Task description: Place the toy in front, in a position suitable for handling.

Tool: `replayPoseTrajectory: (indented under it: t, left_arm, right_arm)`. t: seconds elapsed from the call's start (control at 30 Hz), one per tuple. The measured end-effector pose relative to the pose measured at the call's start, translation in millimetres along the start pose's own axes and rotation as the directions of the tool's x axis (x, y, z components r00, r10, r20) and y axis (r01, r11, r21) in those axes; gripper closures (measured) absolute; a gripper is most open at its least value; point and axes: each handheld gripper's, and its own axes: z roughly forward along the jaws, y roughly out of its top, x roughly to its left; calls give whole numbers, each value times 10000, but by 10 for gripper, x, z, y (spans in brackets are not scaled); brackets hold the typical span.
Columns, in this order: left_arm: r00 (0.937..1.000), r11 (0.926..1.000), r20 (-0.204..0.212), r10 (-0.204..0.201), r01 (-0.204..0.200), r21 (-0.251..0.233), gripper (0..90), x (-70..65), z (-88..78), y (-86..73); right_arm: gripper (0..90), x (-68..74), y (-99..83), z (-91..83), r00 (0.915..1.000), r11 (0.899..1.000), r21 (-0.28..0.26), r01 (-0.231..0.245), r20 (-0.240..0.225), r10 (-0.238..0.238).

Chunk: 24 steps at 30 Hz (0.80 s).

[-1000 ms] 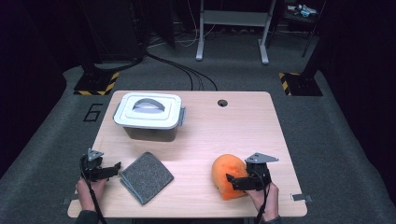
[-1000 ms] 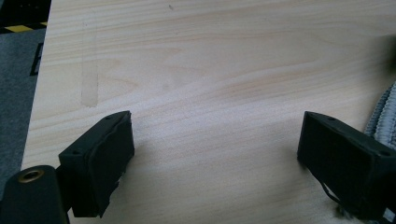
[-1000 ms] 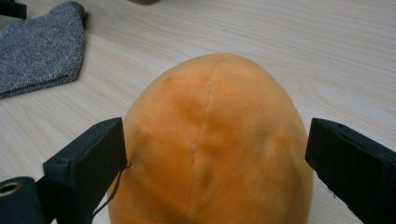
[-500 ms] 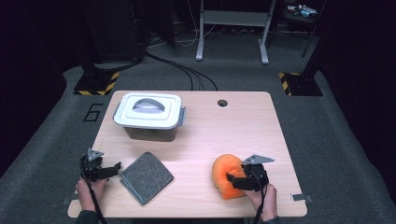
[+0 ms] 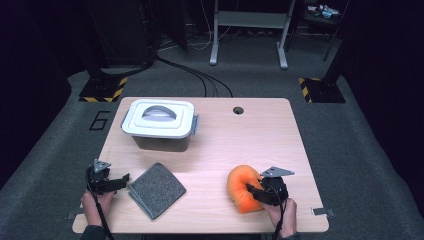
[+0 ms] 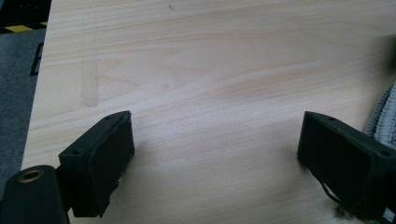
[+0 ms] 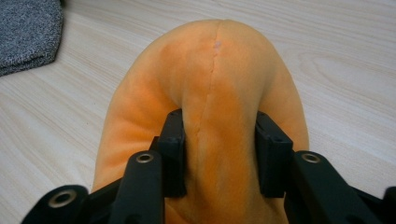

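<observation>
An orange plush toy (image 5: 241,187) lies on the wooden table (image 5: 240,142) at the front right. My right gripper (image 5: 256,191) has just been closing on it. In the right gripper view both pads (image 7: 173,140) press into the soft orange plush toy (image 7: 219,79) and dent it. My left gripper (image 5: 119,181) rests at the front left, open, with bare wood between its fingers (image 6: 100,158). A folded grey cloth (image 5: 156,190) lies just to the right of it, its edge (image 6: 383,114) beside the right jaw.
A white lidded box (image 5: 159,122) with a handle stands at the back left of the table. A cable hole (image 5: 238,110) sits near the far edge. The grey cloth corner (image 7: 28,32) lies left of the plush. Dark floor, cables and stand legs surround the table.
The right gripper's jaws have closed in onto the orange plush and now squeeze it. The left gripper and the cloth have stayed put.
</observation>
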Motion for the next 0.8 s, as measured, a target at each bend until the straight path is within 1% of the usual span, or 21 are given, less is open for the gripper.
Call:
replayPoseTrajectory:
  t: [0.07,0.1,0.13,0.17,0.2,0.23,0.33,0.43,0.6,0.63,0.8]
  left_arm:
    - [10000,10000,2,-8,8,-5,107,-1,0,0]
    - [10000,10000,0,-7,7,-3,107,-1,0,0]
    - [10000,10000,0,-7,7,-3,107,-1,0,0]
    - [10000,10000,-2,-13,13,-5,107,-1,0,0]
    - [10000,10000,-2,-13,13,-5,107,-1,0,0]
    - [10000,10000,-4,-14,14,-4,107,-1,0,0]
    - [10000,10000,-6,-20,20,-6,107,-1,0,0]
    - [10000,10000,-3,-21,21,-2,107,-1,0,0]
    - [10000,10000,-5,-15,15,-3,107,-1,0,0]
    - [10000,10000,-13,-9,9,-22,107,0,1,0]
    - [10000,10000,-18,-23,23,-5,107,-1,0,0]
  right_arm:
    - [628,11,-3,-5,10000,10000,-14,-72,18,72]
    - [643,9,-9,-8,10000,9999,-145,-3,2,3]
    - [643,9,-9,-8,10000,9999,-145,-3,2,3]
    - [656,9,-6,-17,9999,9996,-248,118,37,-117]
    - [661,17,-3,-19,10000,9995,-315,94,14,-94]
    - [666,26,1,-28,10000,9996,-262,63,-9,-63]
    - [678,40,15,-52,9999,9991,-408,132,65,-129]
    - [681,41,31,-63,9999,9983,-554,153,19,-152]
    - [682,43,56,-64,9998,9977,-639,217,40,-215]
    - [682,43,78,-59,9995,9971,-697,303,68,-299]
    - [682,37,140,-46,9993,9955,-864,376,57,-373]
